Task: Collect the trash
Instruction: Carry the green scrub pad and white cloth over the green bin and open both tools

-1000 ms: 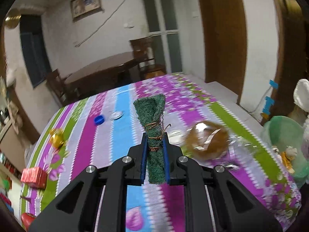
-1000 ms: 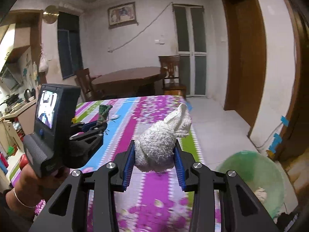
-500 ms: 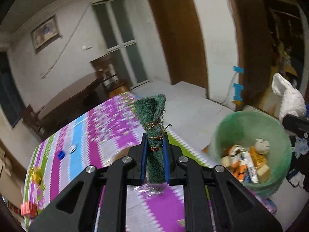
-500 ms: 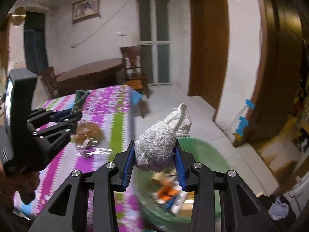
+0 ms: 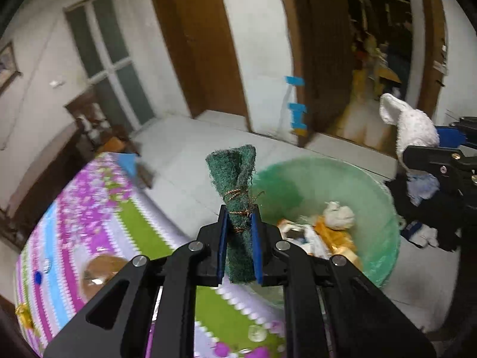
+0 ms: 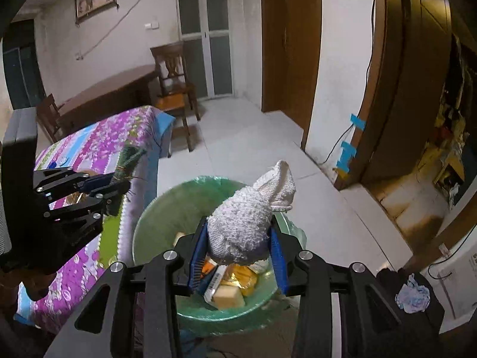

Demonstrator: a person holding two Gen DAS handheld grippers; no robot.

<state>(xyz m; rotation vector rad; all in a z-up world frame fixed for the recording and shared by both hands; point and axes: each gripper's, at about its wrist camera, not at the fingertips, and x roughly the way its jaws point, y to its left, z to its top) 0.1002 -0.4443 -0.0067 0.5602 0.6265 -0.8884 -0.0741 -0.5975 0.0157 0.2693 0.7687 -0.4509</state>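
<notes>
Green scourer (image 5: 235, 197) and white cloth (image 6: 244, 226) above the bin (image 6: 155, 217).
Left tool (image 5: 238, 238) pinches the scourer; right tool (image 6: 238, 256) pinches the cloth.

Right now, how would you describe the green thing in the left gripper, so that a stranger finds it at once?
Start at the pale green trash bin on the floor beside the flowered tablecloth. In front of it, the left gripper is shut on a dark green scouring pad standing upright. Unlike the fluffy white cloth in the right gripper, it is rolled up and bound with thin copper-coloured wire.
</notes>
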